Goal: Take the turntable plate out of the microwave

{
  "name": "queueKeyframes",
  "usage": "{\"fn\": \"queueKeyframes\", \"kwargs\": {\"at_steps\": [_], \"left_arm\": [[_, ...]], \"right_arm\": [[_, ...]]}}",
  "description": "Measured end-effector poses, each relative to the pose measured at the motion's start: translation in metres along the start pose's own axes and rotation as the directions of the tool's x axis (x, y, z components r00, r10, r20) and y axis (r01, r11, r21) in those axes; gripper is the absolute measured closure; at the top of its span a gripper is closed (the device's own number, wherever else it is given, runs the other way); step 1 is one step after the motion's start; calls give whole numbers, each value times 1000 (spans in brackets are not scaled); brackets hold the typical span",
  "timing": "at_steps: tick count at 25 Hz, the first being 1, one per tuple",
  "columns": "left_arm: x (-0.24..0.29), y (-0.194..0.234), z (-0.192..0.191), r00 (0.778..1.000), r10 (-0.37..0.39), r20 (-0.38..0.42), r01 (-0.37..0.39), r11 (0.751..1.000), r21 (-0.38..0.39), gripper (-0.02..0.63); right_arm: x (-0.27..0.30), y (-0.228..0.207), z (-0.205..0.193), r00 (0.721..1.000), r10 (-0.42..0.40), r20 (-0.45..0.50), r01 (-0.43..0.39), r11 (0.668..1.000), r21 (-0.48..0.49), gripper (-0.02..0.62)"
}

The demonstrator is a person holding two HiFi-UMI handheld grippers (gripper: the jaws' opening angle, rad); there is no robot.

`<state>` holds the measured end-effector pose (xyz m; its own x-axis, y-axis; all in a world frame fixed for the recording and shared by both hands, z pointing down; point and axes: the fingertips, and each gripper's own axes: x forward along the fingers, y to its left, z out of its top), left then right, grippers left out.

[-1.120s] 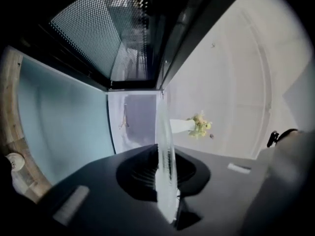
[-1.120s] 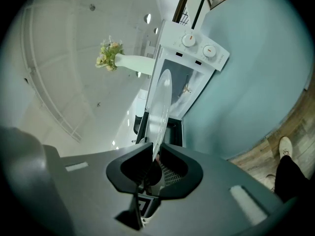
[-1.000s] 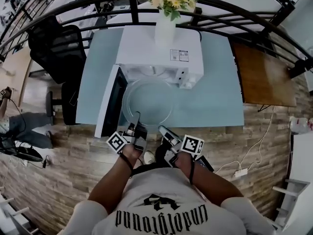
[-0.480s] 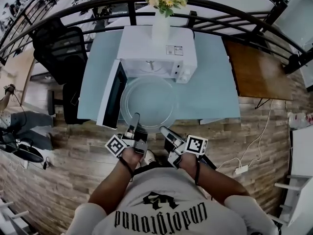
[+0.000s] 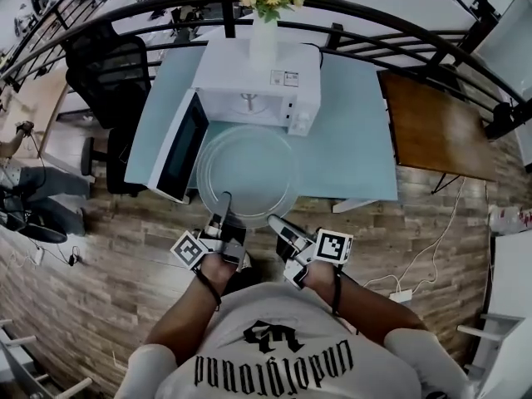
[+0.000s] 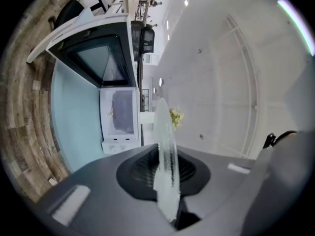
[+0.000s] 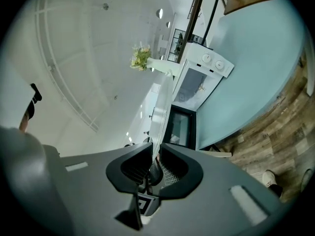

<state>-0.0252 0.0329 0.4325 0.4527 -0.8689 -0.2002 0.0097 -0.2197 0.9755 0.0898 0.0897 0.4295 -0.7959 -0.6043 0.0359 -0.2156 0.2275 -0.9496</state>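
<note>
The clear round glass turntable plate (image 5: 245,173), fully outside the white microwave (image 5: 258,77), hangs over the front edge of the pale blue table (image 5: 357,152). Risk: gripped only at its near rim, the smooth glass may tip or slide out and break. The left gripper (image 5: 224,204) and the right gripper (image 5: 274,221), jaws narrow, each pinch that rim. Both point forward, roughly level, side by side.

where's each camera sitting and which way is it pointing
Head view: on the person's head, looking down at the glass plate, microwave and table; forearms, left tongs and right tongs show.
Left gripper view: rides the left tongs, looking along the jaws toward the microwave; only its jaws, clamped on the plate's rim, show.
Right gripper view: the same from the right tongs.
All three share plate and microwave.
</note>
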Motion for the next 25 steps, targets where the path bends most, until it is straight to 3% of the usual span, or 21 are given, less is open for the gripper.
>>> {"fn": "queueKeyframes", "kwargs": {"at_steps": [10,25], "left_arm": [[-29,-30,-71,998,-9,67,8,1000,11,526],[-69,-60,-145,992,-17,128,10,999,51,526]], "right_arm": [[-76,14,-8,996,39,-76,-39,999,4,551],[-157,29,-26,979,79,-188,-84,996,-16,551]]}}
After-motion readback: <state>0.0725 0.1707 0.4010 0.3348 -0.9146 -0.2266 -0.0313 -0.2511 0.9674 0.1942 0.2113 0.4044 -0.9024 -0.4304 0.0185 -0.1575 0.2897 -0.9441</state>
